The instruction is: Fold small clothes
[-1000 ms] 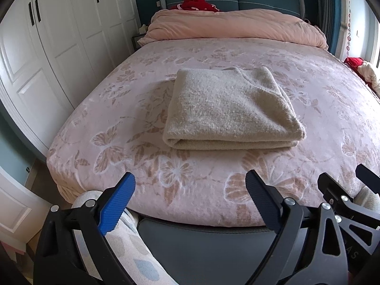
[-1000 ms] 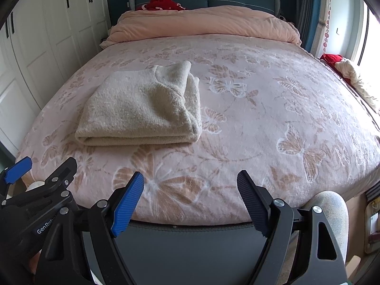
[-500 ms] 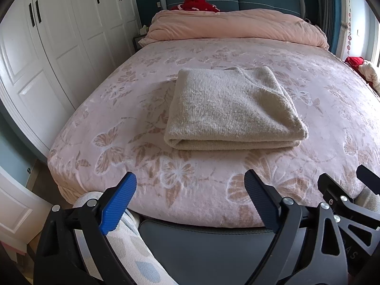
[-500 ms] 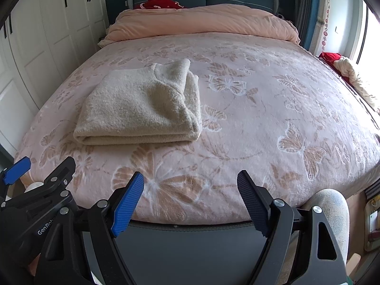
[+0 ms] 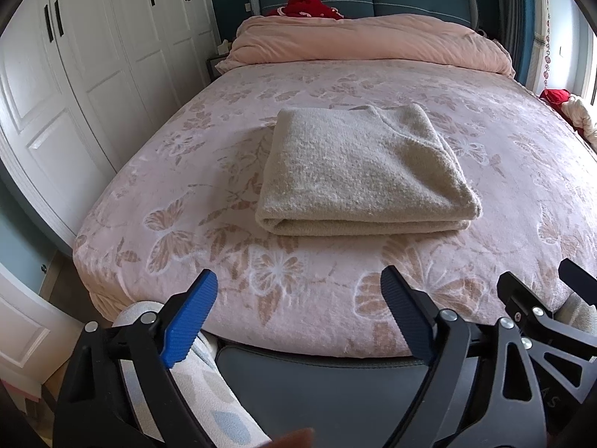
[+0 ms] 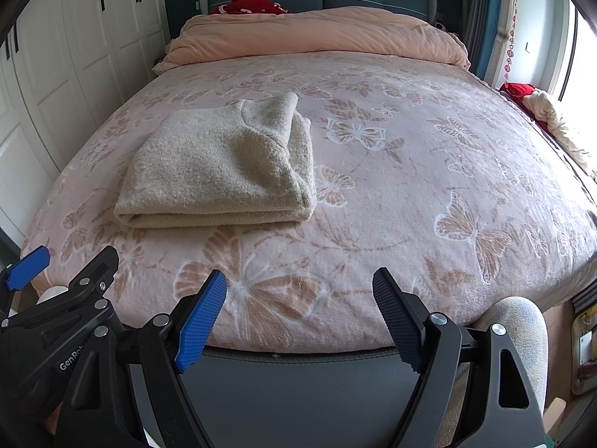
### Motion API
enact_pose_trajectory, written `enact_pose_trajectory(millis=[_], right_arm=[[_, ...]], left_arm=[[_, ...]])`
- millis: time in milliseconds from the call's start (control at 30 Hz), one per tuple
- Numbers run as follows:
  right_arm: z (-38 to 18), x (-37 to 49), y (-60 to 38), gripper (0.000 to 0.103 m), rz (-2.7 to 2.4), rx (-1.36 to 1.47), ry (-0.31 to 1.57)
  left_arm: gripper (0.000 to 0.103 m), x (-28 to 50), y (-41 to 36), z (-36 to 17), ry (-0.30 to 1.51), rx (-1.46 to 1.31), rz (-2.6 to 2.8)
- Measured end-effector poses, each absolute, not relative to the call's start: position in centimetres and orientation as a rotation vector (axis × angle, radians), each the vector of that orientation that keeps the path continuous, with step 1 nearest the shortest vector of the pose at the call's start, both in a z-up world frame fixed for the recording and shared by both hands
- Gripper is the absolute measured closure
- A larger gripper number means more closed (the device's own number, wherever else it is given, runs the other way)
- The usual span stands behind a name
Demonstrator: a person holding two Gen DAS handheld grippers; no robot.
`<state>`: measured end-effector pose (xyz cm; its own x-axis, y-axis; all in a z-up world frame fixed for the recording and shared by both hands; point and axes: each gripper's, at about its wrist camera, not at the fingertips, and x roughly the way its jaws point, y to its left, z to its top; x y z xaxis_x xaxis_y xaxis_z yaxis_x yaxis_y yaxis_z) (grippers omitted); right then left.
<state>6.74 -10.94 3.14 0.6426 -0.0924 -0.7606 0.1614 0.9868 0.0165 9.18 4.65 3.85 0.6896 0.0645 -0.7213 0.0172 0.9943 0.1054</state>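
A beige knitted garment (image 5: 358,171) lies folded into a thick rectangle on the pink butterfly-print bed cover (image 5: 194,194), its fold facing me. In the right wrist view the same garment (image 6: 220,171) sits left of centre, with its layered edges on the right side. My left gripper (image 5: 298,276) hovers over the bed's near edge, short of the garment. Its jaws are closing with nothing between them. My right gripper (image 6: 299,275) is held wide open beside it, empty, over the bare cover (image 6: 410,186) to the garment's right.
A rolled pink duvet (image 5: 365,41) lies along the blue headboard, with red cloth (image 5: 306,5) behind it. White wardrobe doors (image 5: 74,74) line the left side. Loose clothes (image 6: 548,119) are heaped at the bed's right edge. A person's knee in patterned trousers (image 5: 209,392) is below the grippers.
The left gripper's jaws have drawn slightly closer together. Both hands and the folded garment stay where they were.
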Motion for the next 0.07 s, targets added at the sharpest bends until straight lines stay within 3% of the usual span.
enact_pose_trajectory(millis=[67], right_arm=[[3.04, 6.66, -10.83, 0.024, -0.15, 0.085, 0.864]], left_arm=[[0.017, 9.33, 4.66, 3.68, 0.822, 0.102, 0.024]])
